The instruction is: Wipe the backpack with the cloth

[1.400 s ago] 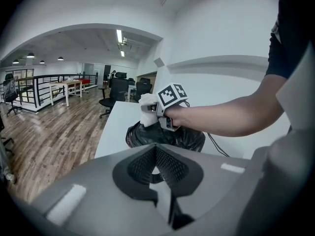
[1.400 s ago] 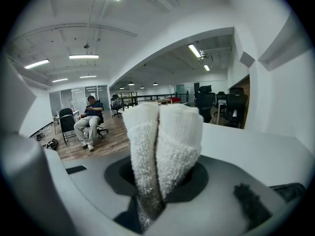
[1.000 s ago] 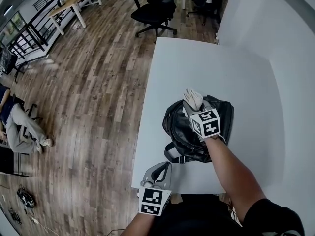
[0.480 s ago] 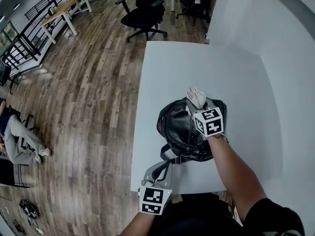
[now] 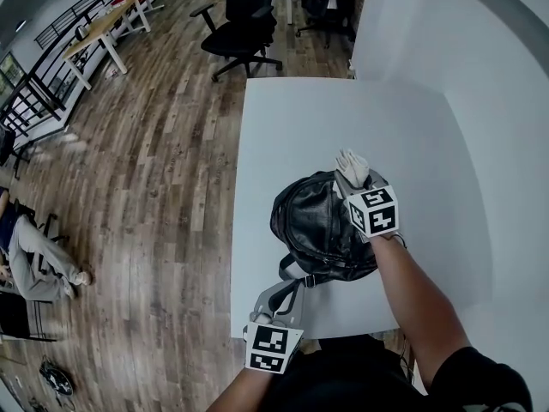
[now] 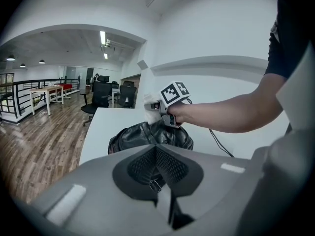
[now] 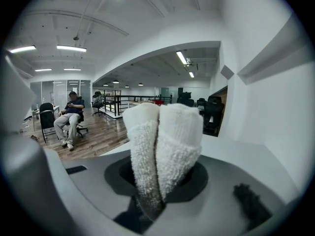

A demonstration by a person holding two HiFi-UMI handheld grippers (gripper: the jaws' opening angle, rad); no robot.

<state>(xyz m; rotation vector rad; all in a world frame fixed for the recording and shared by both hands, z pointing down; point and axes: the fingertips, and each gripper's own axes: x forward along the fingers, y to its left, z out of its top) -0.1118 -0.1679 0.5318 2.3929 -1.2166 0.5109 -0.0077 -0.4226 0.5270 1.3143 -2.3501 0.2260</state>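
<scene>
A black leather backpack (image 5: 319, 226) lies near the front of the white table (image 5: 300, 118). My right gripper (image 5: 357, 184) is shut on a folded white cloth (image 5: 352, 167), held at the backpack's far right edge. In the right gripper view the cloth (image 7: 161, 141) stands up from between the jaws and fills the middle of the picture. My left gripper (image 5: 281, 293) is at the table's front edge, shut on the backpack's strap (image 5: 293, 275). In the left gripper view the strap's buckle (image 6: 155, 185) sits between the jaws, with the backpack (image 6: 147, 135) just beyond.
The table's left edge (image 5: 238, 230) drops to wooden floor (image 5: 154, 187). Black office chairs (image 5: 240, 24) stand past the far edge. A white wall (image 5: 506, 101) runs along the right. A seated person (image 5: 30, 260) is far off at the left.
My right gripper has slid the cloth from the backpack's far middle toward its far right edge. The left gripper has stayed on the strap.
</scene>
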